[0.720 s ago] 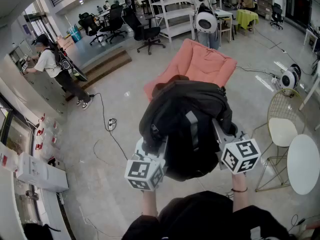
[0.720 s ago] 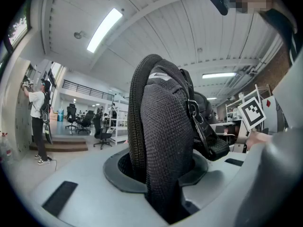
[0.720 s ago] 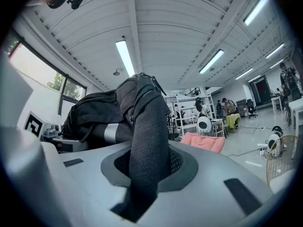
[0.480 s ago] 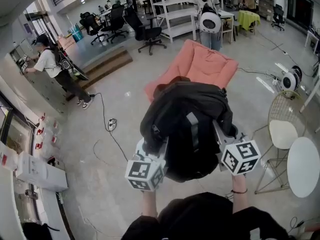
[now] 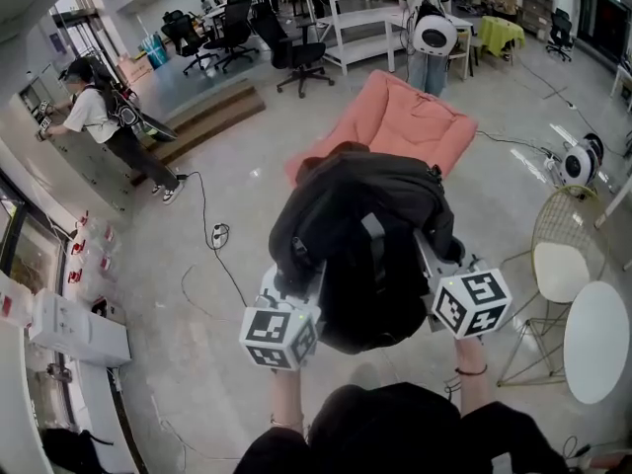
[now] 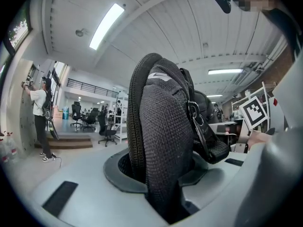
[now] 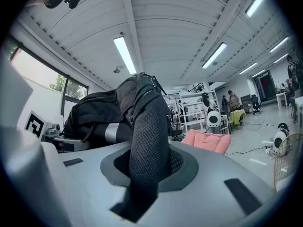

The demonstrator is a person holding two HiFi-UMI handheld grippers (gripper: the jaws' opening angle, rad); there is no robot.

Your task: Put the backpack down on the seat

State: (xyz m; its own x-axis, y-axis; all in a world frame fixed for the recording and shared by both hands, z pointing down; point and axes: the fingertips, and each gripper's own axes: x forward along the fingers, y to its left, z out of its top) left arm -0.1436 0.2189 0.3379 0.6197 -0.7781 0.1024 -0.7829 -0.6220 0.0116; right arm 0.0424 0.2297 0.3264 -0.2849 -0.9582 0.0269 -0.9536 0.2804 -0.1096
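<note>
A black backpack [image 5: 360, 235] hangs in the air between my two grippers, in front of a salmon-pink seat [image 5: 400, 126] that stands on the floor beyond it. My left gripper [image 5: 296, 284] is shut on one padded shoulder strap [image 6: 161, 141], which fills the left gripper view. My right gripper [image 5: 430, 265] is shut on the other mesh strap [image 7: 147, 141]; the pink seat [image 7: 207, 141] shows behind it. The jaw tips are hidden under the bag in the head view.
A wire chair with a white cushion [image 5: 558, 255] and a round white table [image 5: 597, 339] stand at the right. A power strip and cable [image 5: 217, 235] lie on the floor at left. A person [image 5: 104, 126] stands at far left; office chairs and shelving [image 5: 346, 18] are behind.
The backpack and both grippers have shifted slightly forward and left, toward the pink seat. Both grips on the straps are unchanged.
</note>
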